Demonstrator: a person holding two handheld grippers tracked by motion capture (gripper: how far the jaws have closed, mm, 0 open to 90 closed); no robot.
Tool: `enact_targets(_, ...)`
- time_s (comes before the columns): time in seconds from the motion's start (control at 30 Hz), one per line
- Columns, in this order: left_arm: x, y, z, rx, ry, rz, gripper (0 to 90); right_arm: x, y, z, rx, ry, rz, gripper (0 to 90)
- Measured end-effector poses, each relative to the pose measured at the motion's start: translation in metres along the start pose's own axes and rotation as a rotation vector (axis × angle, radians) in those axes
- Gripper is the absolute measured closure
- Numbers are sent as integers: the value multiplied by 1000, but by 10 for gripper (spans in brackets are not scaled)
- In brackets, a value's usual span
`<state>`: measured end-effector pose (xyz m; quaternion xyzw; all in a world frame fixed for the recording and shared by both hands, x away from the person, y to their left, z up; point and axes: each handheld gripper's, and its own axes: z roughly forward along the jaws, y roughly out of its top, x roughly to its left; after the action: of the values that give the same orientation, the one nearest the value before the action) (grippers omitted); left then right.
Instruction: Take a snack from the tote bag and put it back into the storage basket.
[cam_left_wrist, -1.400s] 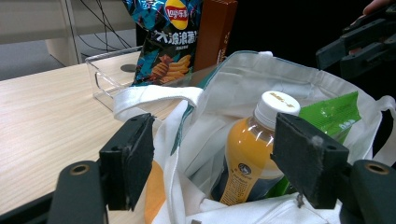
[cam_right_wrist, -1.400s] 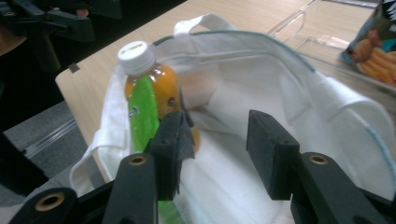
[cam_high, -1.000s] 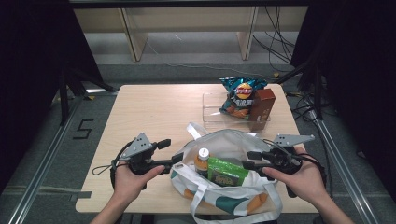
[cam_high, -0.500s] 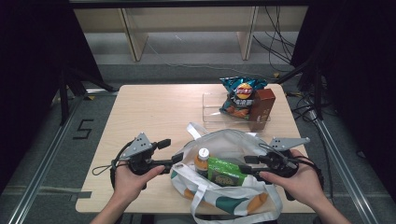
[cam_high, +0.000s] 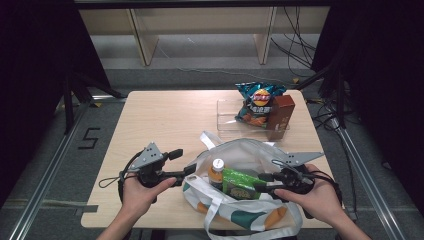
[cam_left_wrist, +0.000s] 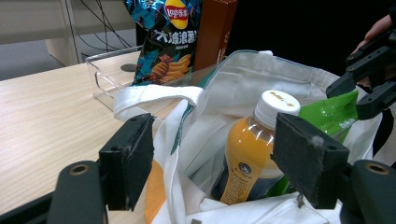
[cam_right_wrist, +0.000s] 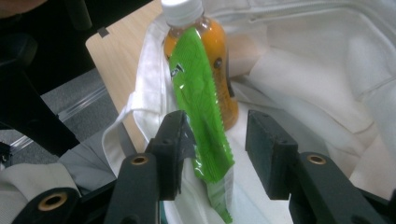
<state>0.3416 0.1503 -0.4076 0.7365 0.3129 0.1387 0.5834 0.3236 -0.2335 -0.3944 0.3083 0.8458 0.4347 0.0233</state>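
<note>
Right gripper (cam_right_wrist: 214, 140) jaws closing, still apart around green packet (cam_right_wrist: 201, 107); left gripper (cam_left_wrist: 212, 158) gapes at bag (cam_high: 245, 155) rim, nine o'clock. Centre packet, then clamp.

place: looks like a lab recording booth | clues: black curtains (cam_high: 35, 75) both sides, metal floor rails (cam_high: 45, 175), loose cables (cam_high: 300, 45) out back, taped "5" (cam_high: 89, 138) on grey floor (definitely not someone's kitchen) | lone wooden table (cam_high: 165, 120)

Wooden table (cam_high: 165, 115) bears a tote bag (cam_high: 250, 220) and a clear tray (cam_high: 227, 117)
</note>
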Motion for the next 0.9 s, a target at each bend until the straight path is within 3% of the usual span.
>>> enact_targets(0.1,-1,0,0,-2,3,-14,288,-2,-2,1,6,5,-20,596)
enact_targets(0.17,0,0,0,1,3,-6,288,1,-4,3,23,7,14,609)
enact_targets(0.23,0,0,0,8,6,3,288,0,-5,5,28,3,14,622)
enact_targets(0.33,0,0,0,8,6,3,288,-2,-6,6,33,-6,-20,645)
enact_targets(0.53,0,-1,-1,9,12,-7,288,-3,-6,5,41,-22,-81,773)
enact_targets(0.67,-1,-1,-1,9,11,-13,288,-3,-6,3,37,-62,-117,874)
enact_targets(0.7,-1,-1,-1,9,11,-14,288,-2,-6,2,41,-59,-105,880)
enact_targets(0.8,0,-1,0,10,11,-15,288,-2,-6,1,25,-78,-131,898)
enact_targets(0.83,0,-1,0,9,10,-11,288,-1,-6,1,23,-81,-111,900)
enact_targets(0.9,0,-1,0,10,7,-3,288,-2,-6,0,27,-95,-138,900)
